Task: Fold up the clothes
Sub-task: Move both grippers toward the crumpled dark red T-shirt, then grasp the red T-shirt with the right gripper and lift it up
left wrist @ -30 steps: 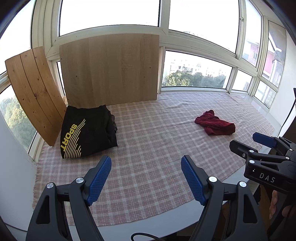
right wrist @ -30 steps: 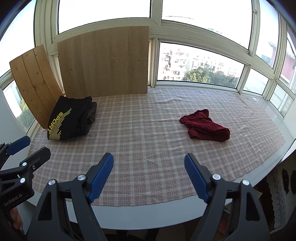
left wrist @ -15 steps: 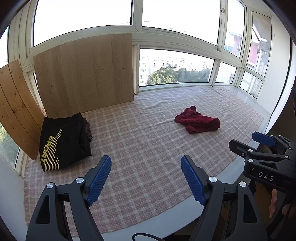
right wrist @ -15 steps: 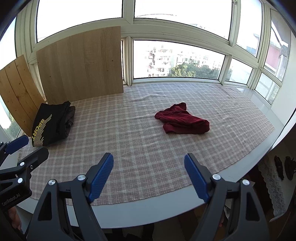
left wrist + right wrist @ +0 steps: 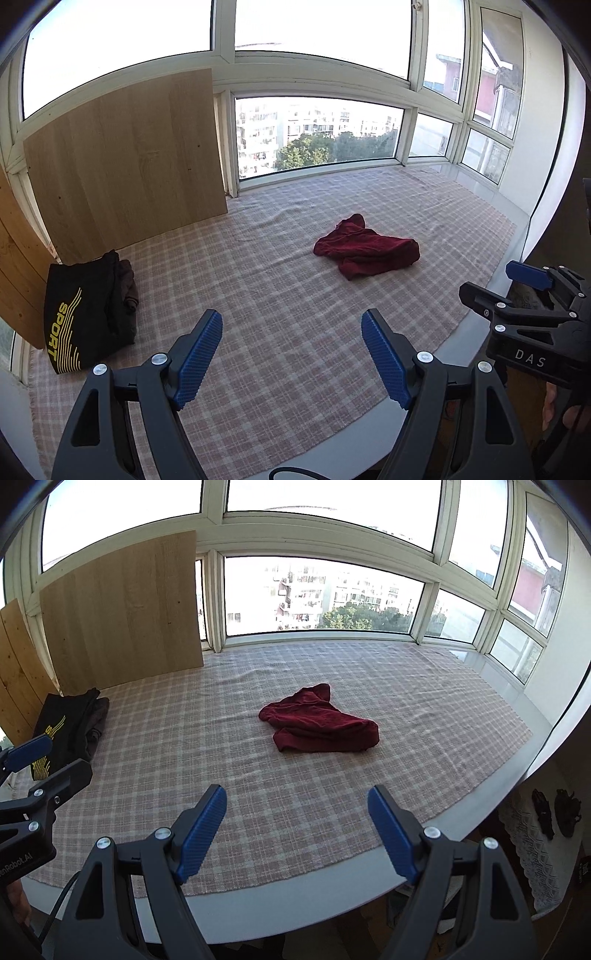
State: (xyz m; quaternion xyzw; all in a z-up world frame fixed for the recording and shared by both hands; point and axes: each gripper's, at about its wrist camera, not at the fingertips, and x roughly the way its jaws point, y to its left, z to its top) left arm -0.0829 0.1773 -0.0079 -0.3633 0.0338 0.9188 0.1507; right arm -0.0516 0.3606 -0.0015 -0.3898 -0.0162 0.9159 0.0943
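While both tools hang above the near rim of the checked cloth (image 5: pixel 332 775), we find the left gripper (image 5: pixel 291 354) with its blue pads spread wide and nothing between them, and the right gripper (image 5: pixel 297 827) likewise spread and empty. Each tool shows at the edge of the other's view, and part of a hand (image 5: pixel 554 402) shows behind the right one's frame. We take the crumpled red garment (image 5: pixel 317 720) as our landmark: it lies on the checked cloth, well ahead of both tools and touching neither. Left of the garment, at the cloth's far left end, sits a folded black garment (image 5: pixel 81 306) printed "SPORT" in yellow, with a darker piece tucked against it. Behind that pile two wooden boards (image 5: pixel 125 158) lean against the window frames (image 5: pixel 325 542). Between the garment and the grippers we record only bare cloth.
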